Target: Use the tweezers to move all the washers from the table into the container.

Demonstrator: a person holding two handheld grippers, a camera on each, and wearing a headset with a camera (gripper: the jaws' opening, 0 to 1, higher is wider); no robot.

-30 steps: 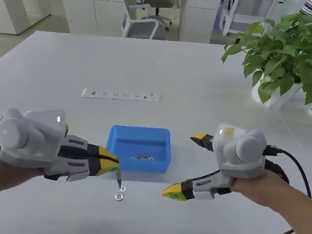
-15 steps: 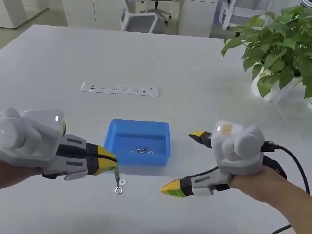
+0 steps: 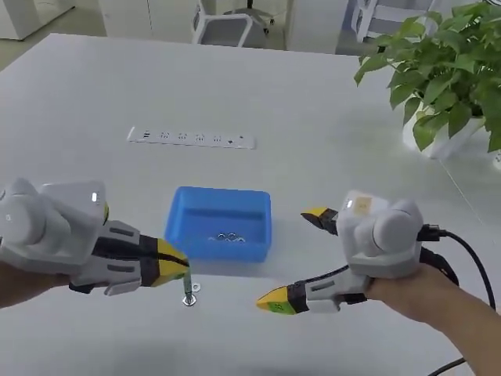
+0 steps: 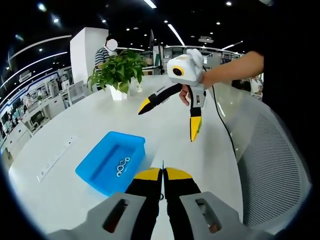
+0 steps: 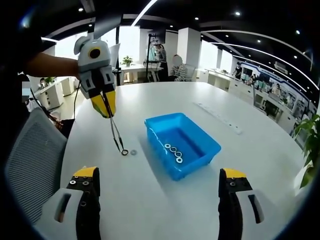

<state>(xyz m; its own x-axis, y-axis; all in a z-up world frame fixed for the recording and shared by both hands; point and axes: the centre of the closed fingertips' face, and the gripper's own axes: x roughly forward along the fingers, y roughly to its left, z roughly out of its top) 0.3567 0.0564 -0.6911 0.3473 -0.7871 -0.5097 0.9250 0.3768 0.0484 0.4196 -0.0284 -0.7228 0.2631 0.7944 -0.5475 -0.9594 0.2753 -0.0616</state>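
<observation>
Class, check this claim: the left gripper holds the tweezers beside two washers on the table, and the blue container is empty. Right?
No. The blue container holds several washers, as the right gripper view shows. The left gripper does hold the tweezers beside two table washers.

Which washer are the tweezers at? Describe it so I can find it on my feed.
Start at the blue container in the middle of the white table. Before its near wall lie the target washer and a neighbour washer. The target is the one at the tweezers' tips, farther from the container than the neighbour.
</observation>
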